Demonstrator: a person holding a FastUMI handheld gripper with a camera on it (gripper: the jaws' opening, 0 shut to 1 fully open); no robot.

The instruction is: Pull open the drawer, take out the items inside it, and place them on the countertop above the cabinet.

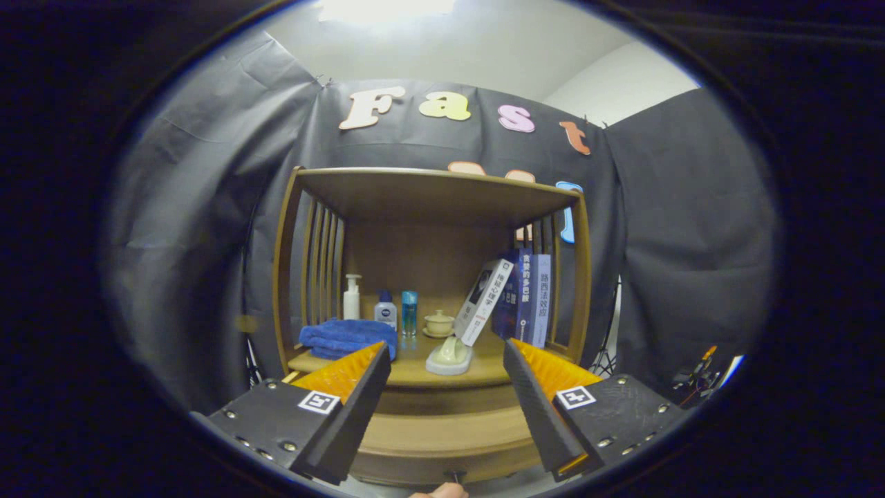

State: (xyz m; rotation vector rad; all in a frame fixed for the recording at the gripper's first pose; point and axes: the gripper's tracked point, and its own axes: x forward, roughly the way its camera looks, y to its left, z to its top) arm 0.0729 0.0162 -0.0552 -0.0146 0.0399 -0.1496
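Below the spread fingers of the gripper, which hold nothing, the drawer sits closed in the cabinet, its knob between them; on the countertop beyond lie a blue towel, a pale dish, three bottles, a small cup and books, one leaning.

Towel left on countertop, books right.

dark cloth booth walls, white ceiling with bright light, wooden slatted shelf unit
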